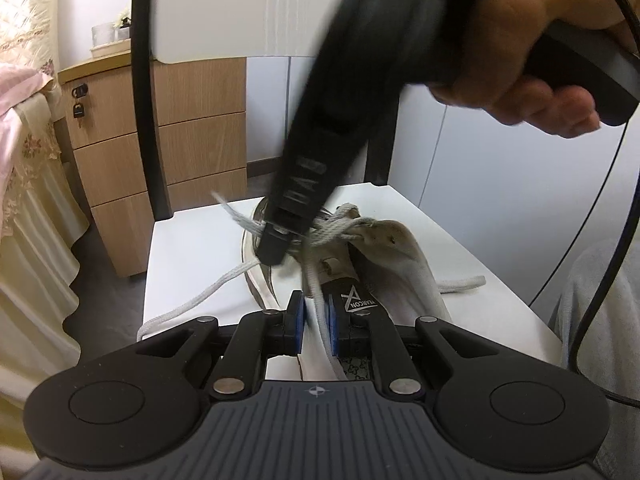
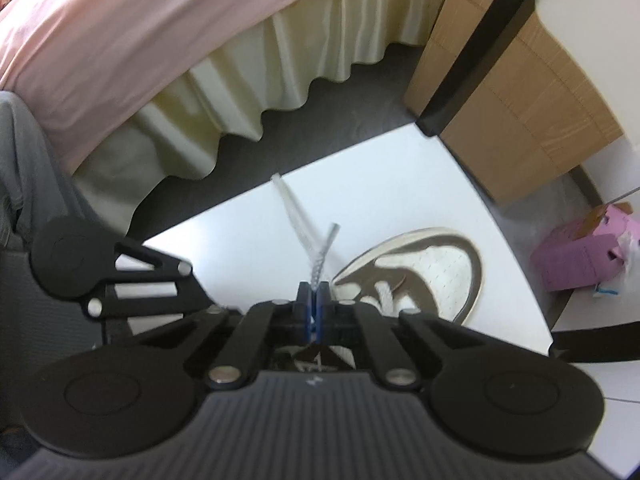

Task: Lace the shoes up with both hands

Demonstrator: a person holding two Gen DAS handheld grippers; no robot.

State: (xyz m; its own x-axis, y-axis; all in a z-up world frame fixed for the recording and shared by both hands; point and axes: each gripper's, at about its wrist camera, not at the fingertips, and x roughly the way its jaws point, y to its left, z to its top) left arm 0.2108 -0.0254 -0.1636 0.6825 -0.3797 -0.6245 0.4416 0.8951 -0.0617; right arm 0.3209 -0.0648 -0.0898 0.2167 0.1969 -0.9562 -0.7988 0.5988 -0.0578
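Left tongs (image 1: 316, 322): narrow, blue pads (image 1: 297, 326) close on either side of a pale lace strand (image 1: 317, 300) that runs up between them to the knot area; pressing or merely flanking, cannot tell. Right tongs (image 2: 313, 312): clamped tight on a folded loop of lace (image 2: 308, 240), two blurred ends sticking out beyond the tips. Seen from the left camera, same right tongs (image 1: 274, 250) pointing steeply down into the lacing, held by a hand (image 1: 532, 60) at upper right.

Largest first: bed with pink cover (image 2: 120, 40) and cream frilled skirt (image 2: 304, 68), far left. Wooden drawer cabinet (image 1: 160, 132) beyond, small padlock (image 1: 78, 110) on its side. White table (image 1: 192, 264) in the middle. Grey-and-white shoe (image 1: 400, 264) lying on the table, opening toward the near side, toe (image 2: 440, 264) toward the far side. Pink box (image 2: 580, 256) on the floor, right of the table. Loose lace end (image 1: 192, 300) trailing left across the tabletop, another (image 1: 464, 284) poking out right of the shoe.
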